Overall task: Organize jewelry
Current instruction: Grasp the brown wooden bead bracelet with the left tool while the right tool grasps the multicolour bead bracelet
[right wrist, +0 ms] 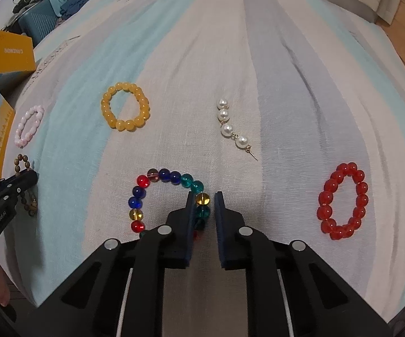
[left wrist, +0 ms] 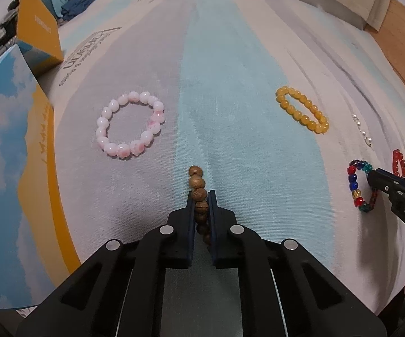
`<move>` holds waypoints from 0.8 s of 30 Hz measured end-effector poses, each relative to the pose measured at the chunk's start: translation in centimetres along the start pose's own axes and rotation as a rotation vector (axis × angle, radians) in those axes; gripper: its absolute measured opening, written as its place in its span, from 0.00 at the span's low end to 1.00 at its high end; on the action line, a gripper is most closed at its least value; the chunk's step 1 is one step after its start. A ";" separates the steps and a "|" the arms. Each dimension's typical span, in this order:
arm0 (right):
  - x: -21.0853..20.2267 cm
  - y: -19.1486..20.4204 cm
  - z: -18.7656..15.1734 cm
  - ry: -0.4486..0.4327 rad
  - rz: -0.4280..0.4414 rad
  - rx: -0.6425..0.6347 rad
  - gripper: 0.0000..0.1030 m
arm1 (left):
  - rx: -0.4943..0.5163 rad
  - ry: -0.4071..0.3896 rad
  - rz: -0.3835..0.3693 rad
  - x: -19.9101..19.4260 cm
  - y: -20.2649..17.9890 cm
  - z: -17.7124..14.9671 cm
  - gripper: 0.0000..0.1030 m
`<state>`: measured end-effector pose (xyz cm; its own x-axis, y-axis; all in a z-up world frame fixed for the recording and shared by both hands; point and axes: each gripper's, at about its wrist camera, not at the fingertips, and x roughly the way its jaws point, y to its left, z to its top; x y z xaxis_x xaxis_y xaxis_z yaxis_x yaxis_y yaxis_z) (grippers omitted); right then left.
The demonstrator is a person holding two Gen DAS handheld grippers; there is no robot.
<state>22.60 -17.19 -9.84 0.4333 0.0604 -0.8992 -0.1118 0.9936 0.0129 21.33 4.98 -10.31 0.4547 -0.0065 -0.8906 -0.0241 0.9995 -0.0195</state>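
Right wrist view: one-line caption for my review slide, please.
Right gripper shut on multicoloured glass-bead bracelet on striped cloth; yellow bracelet, pearl strand, red bracelet lie loose.

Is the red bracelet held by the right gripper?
No, the red bracelet lies alone on the cloth; the right gripper closes on the multicoloured bracelet.

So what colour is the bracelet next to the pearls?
Orange-yellow bracelet, clearest in the right wrist view.

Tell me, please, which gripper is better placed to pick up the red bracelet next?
The right gripper, probably: the red bracelet lies just to its right, far from the left gripper. But it is shut on the multicoloured bracelet and must release it first; the left is clamped on the wooden bracelet.
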 end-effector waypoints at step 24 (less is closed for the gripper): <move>-1.2 0.2 0.9 -0.015 -0.012 -0.001 0.28 | 0.034 -0.034 -0.012 -3.1 -1.0 0.8 0.07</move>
<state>22.82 -17.03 -8.37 0.4478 0.0503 -0.8927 -0.1079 0.9942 0.0019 20.72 3.98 -7.17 0.4851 -0.0181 -0.8743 0.0115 0.9998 -0.0143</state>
